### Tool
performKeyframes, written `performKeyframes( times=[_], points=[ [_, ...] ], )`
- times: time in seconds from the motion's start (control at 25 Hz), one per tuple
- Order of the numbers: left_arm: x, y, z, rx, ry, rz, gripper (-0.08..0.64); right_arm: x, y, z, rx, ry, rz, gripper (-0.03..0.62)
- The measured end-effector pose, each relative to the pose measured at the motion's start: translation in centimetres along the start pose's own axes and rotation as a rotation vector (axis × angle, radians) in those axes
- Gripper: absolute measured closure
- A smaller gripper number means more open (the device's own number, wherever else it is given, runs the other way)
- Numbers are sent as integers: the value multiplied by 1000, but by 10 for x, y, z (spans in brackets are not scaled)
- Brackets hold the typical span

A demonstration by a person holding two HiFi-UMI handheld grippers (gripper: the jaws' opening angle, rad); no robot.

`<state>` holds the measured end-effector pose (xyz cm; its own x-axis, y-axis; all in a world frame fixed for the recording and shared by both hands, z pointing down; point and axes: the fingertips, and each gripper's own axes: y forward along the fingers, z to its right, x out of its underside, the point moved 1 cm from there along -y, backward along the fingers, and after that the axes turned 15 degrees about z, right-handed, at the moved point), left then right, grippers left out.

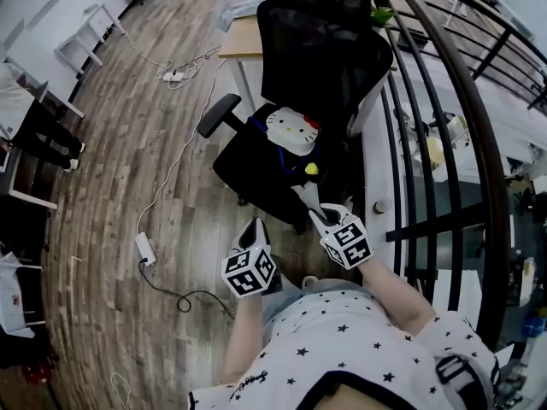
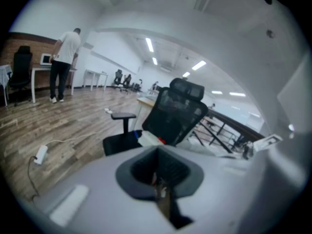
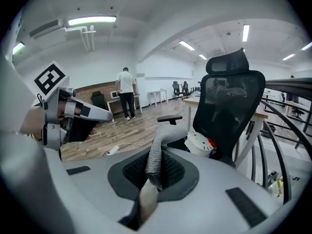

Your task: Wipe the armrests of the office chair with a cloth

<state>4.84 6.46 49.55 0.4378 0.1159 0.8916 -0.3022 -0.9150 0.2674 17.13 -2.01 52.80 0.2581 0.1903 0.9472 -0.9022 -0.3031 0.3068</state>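
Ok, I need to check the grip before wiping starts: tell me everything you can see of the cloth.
The cloth is a grey, soft, textured strip, bunched into a roll. The right tongs are shut on its lower end; the free end rises from them and curls over to the right. It is held in the air, short of the office chair, with only the tongs touching it.

Nothing legible anywhere, no words, no numbers, no brand. The nearest thing to a label is the black-and-white square markers: one set on the cube [image 1: 249,272] of the left gripper [image 1: 255,227], another on the cube [image 1: 347,243] of the right gripper [image 1: 321,215]. They're code patterns, not letters. There's a line of cursive print low on the person's star-patterned shirt [image 1: 256,379], too small and blurred to read.
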Motion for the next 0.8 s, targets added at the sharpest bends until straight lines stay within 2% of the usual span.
performKeyframes(
  times=[0.36, 0.8],
  points=[
    [-37, 18, -62, 2, 9, 11, 557, -44, 67, -32, -17, -9, 52, 566],
    [-99, 53, -146, 52, 44, -8, 557, -104, 158, -67, 13, -17, 102, 566]
  ],
)
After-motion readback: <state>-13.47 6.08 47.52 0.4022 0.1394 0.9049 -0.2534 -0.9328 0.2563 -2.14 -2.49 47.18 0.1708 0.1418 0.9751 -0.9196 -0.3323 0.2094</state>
